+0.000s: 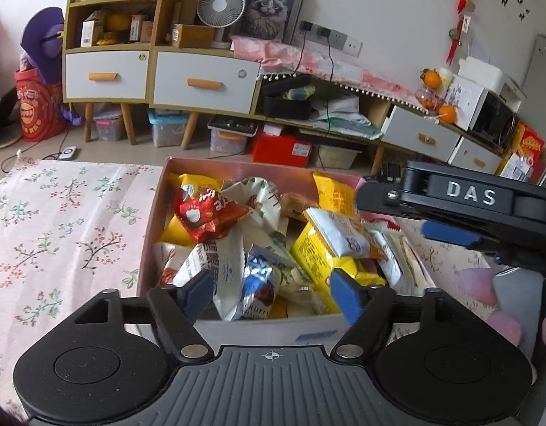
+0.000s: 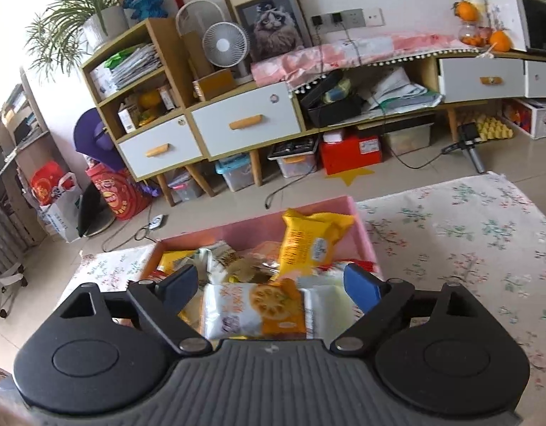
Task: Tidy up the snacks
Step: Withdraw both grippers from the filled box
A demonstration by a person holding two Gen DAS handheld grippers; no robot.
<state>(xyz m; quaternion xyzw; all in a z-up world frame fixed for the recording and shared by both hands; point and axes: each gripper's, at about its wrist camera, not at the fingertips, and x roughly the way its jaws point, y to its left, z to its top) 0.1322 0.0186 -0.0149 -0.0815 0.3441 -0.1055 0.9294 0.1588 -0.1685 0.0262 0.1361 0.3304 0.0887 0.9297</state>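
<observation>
While both claws hang over the pink snack box (image 1: 150, 220), nothing's gripped. Left claw (image 1: 269, 294) spread wide, empty, above packets at box's near wall. Right claw (image 2: 269, 284) also spread, empty, over an orange-slice packet (image 2: 255, 310); yellow packet (image 2: 310, 241) stands at the far wall. Box sits on floral-cloth table (image 1: 60, 220), w/ right claw near its right side.

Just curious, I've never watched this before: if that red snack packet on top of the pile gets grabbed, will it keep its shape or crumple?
The red packet would probably crumple: its wrapper already looks creased and puffy. It is likely light, since it rests on top of other packets in the pink box. The glossy film may be a bit slippery for the left gripper.
</observation>
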